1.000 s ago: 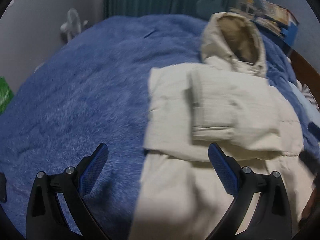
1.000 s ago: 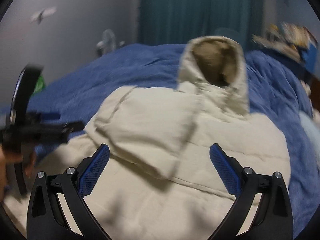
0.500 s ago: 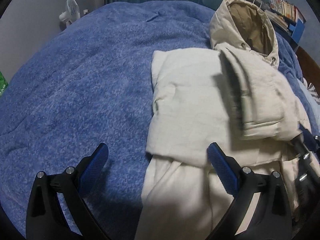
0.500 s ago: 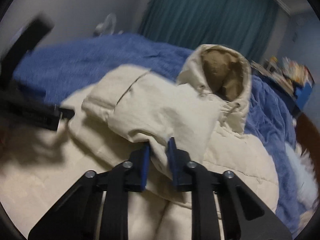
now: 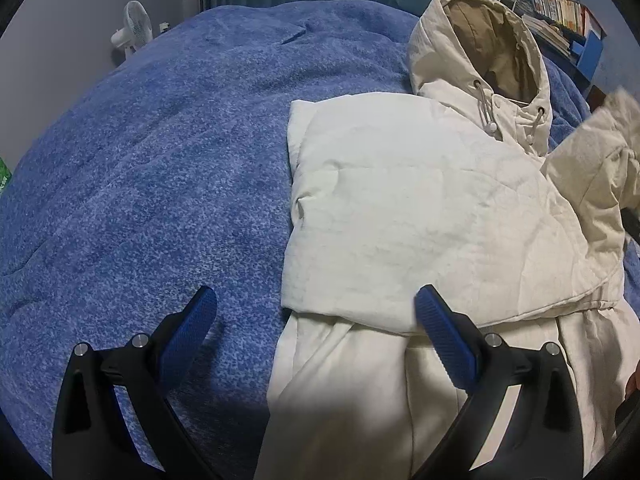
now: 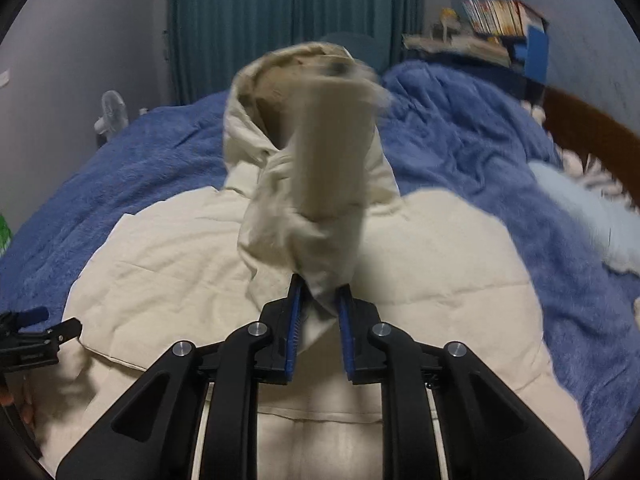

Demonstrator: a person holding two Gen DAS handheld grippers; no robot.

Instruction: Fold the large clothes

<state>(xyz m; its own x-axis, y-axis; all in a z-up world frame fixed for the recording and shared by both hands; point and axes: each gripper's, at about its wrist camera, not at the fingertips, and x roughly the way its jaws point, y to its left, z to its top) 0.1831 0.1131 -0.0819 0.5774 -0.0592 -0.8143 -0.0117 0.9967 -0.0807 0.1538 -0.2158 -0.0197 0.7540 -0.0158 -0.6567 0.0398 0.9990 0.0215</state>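
Puffy cream jacket (image 5: 400, 208) on bed (image 5: 140, 180): soft, bulky, springy. Right gripper (image 6: 318, 320) fingers clamped on sleeve (image 6: 320, 184); left gripper (image 5: 316, 320) fingers apart, empty. Best hold: hem.

Bed (image 5: 160, 168) covered by blue blanket. Teal curtain (image 6: 280, 20) behind. Grey walls. White fan (image 5: 134, 32) left. Bookshelf (image 6: 504, 20) right.

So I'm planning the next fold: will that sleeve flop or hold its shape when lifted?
Likely floppy: the sleeve bunches and sags where the right gripper pinches it. Probably light, since a small pinch lifts it. Its padded look suggests it may spring back.
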